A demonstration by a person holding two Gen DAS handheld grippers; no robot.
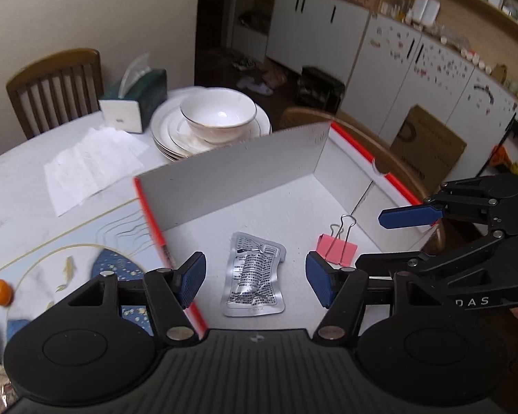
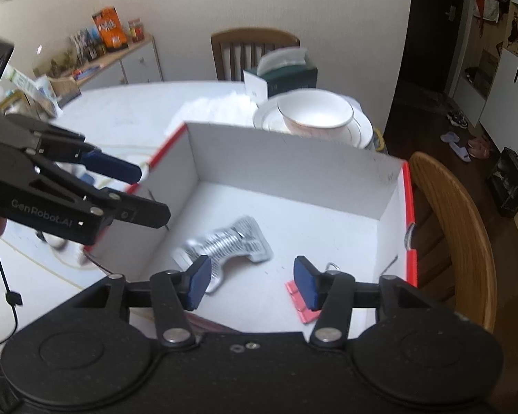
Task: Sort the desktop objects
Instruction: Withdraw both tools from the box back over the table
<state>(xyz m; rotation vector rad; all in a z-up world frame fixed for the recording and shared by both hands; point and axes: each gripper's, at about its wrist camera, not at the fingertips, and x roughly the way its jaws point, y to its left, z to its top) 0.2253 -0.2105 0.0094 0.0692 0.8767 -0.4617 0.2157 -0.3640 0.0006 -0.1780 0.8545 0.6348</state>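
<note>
Both tools, left (image 1: 255,281) and right (image 2: 252,283), hung open and empty, tilted over the box (image 1: 224,179); the right one half hid the pink clip (image 2: 302,305).

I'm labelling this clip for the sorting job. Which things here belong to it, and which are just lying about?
Job:
- box
- foil packet, in the box
- pink binder clip, in the box
- small orange ball, on the placemat

Lying about:
- tissue box
- bowl on stacked plates
- papers

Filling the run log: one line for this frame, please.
box: holds foil packet, pink clip | left gripper: open, empty, above packet | right gripper: open, empty, above box | orange: still on table
</note>
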